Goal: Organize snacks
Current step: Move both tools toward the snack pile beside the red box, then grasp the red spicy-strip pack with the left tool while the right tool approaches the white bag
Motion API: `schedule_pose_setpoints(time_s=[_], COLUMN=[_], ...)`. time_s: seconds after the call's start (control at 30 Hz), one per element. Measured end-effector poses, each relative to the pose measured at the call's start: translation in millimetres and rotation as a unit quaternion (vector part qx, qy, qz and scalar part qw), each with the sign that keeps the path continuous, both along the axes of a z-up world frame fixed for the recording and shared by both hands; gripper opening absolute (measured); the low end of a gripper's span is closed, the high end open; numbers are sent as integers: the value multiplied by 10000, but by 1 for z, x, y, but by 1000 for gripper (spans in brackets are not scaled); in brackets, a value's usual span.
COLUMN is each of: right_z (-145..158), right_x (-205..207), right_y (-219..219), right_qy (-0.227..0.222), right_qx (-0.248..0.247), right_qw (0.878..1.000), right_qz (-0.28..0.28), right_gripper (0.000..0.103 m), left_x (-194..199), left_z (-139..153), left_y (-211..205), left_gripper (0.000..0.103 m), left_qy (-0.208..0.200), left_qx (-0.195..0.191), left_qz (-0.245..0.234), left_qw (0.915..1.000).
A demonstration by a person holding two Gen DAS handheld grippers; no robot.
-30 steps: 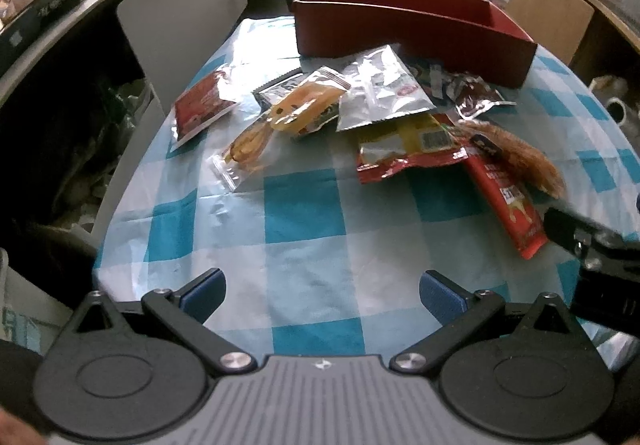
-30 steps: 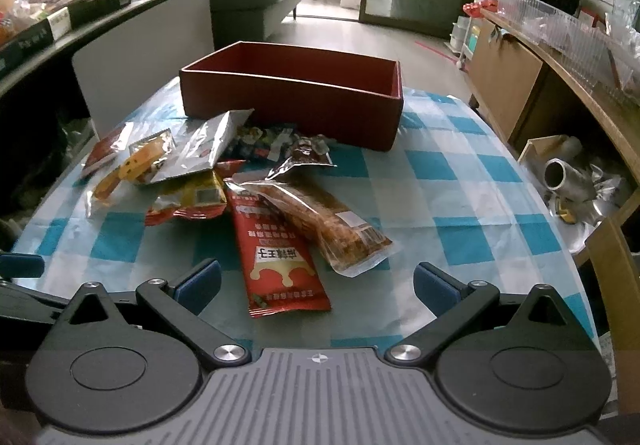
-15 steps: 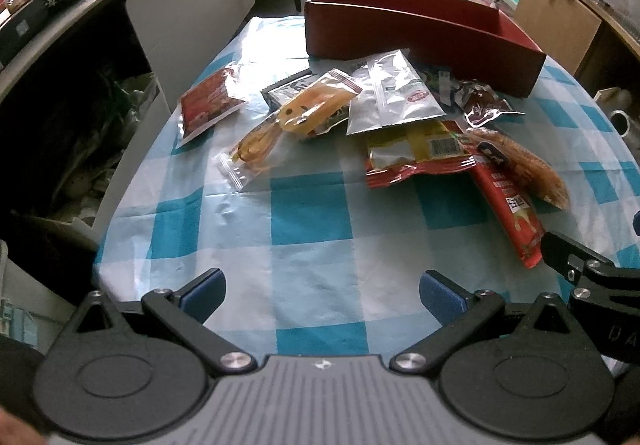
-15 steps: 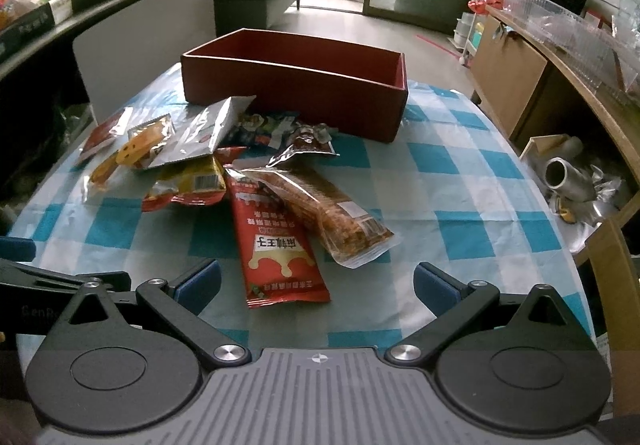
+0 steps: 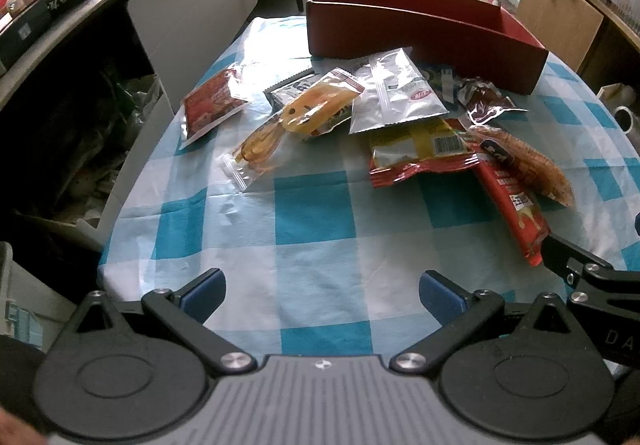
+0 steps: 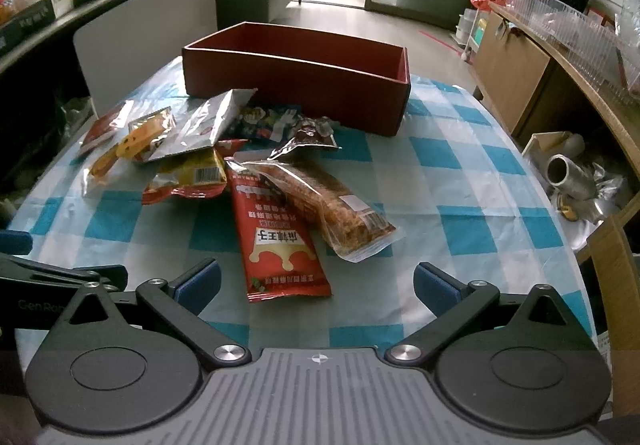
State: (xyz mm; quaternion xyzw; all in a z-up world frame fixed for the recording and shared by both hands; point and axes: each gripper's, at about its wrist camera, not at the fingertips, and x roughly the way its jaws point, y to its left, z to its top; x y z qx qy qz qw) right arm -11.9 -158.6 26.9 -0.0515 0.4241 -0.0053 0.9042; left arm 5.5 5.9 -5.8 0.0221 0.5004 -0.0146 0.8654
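Both grippers sit low at the near edge of the checked tablecloth (image 5: 316, 213), spread wide and empty: left gripper (image 5: 320, 295), right gripper (image 6: 316, 283). Neither touches a packet.

Change over the last second: both views have pulled back and up a little. The snack heap now lies farther from the fingers, and more of the near cloth shows. The packets themselves have not shifted. Reads as a settling or lining-up move, not a grasp; sorting proper has not begun.

Task things: red box (image 6: 296, 85) stands at the far side of the table, apparently empty, though its floor is only partly visible. All snacks lie loose on the cloth in front of it. Nearest the right gripper is the long red packet (image 6: 280, 233), with the clear-wrapped biscuit bar (image 6: 332, 201) just right of it and overlapping its far end. Silver pouch (image 5: 394, 91) lies against the box's near wall. Red sachet (image 5: 208, 105) lies apart at far left.

Likely first pick: the long red packet, straight ahead of the right gripper.
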Motion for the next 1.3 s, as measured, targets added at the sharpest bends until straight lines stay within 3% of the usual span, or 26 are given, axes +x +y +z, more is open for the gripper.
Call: schedule_pose_setpoints(time_s=[1.03,1.3], right_z=[-4,-1], right_x=[4,13], right_y=[4,19], right_qy=[165,145], right_qx=[-63,-149], right_qw=[9998,9989], right_qz=[44,429], right_gripper=[103,103], left_x=[3,13], left_z=[-2,-4], left_y=[0,14], left_gripper=[95,95], left_qy=[80,159], left_qx=[88,-17], left_qz=[0,283], left_qw=[9999,9995])
